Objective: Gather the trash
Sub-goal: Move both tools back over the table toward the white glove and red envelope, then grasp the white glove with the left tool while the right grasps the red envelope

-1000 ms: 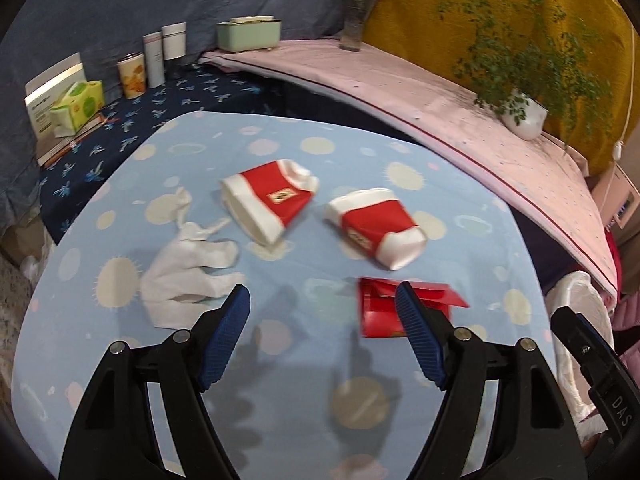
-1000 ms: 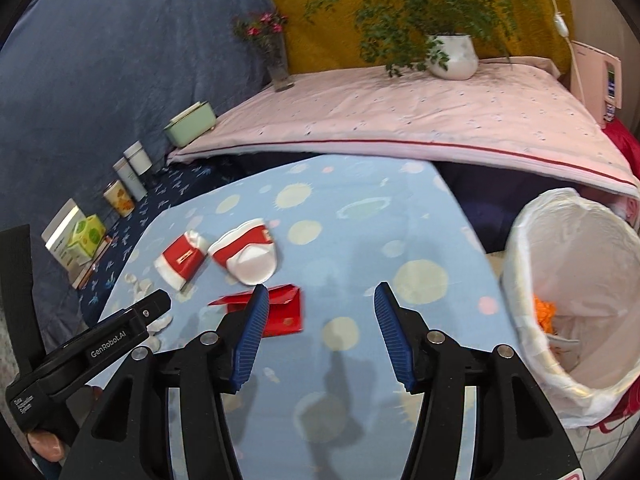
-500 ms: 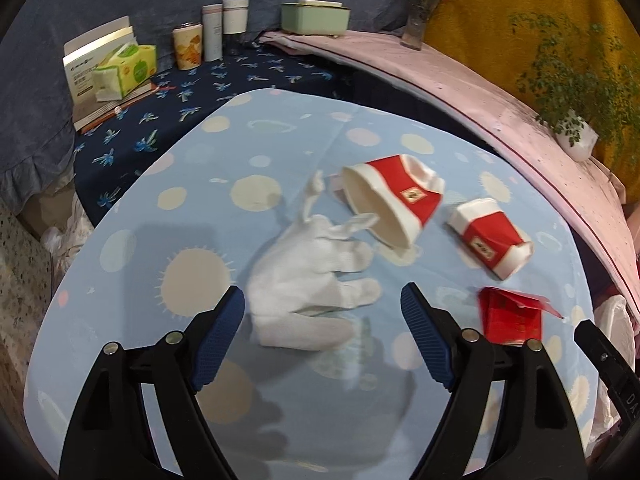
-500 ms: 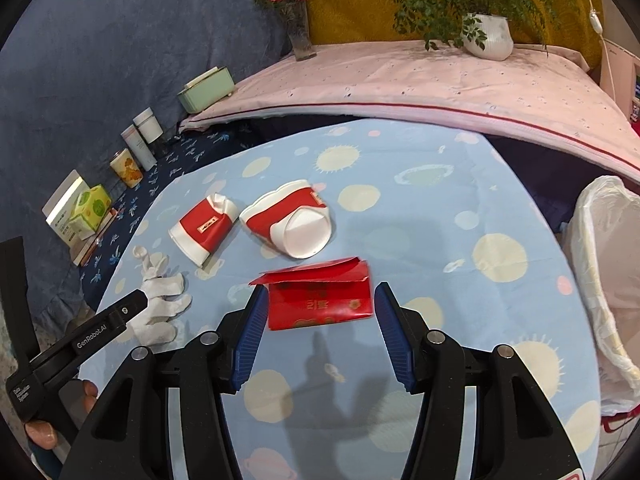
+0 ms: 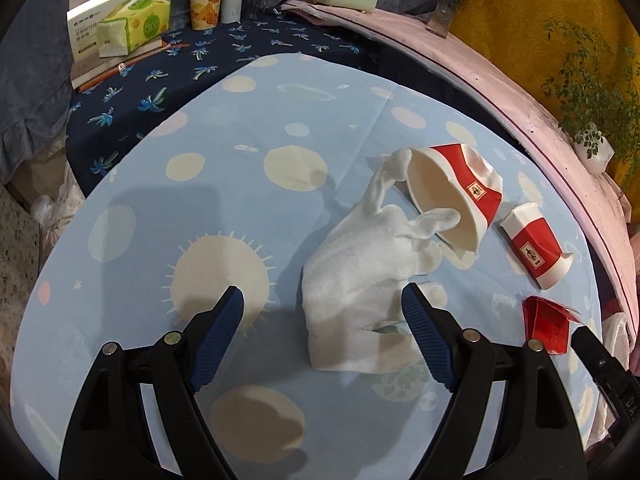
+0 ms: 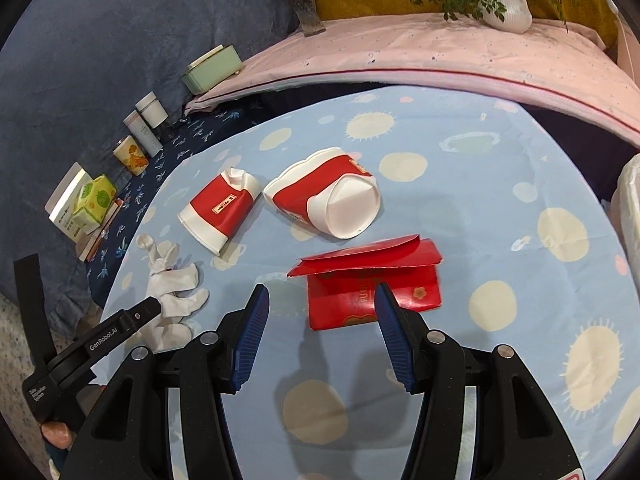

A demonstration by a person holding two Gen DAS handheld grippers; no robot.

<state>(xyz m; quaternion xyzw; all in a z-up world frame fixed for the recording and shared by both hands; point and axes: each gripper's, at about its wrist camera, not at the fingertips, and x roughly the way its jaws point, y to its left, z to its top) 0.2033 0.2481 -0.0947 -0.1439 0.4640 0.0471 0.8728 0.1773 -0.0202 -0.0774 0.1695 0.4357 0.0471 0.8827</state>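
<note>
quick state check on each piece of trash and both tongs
white glove: lying crumpled on the cloth, a finger at the big cup's mouth
big paper cup: tipped on its side
small paper cup: on its side, crushed
red envelope: flat, flap open
left tongs: open, empty
right tongs: open, empty

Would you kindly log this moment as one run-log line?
left gripper: open, over white glove | right gripper: open, over red envelope | two paper cups lying on tablecloth
</note>
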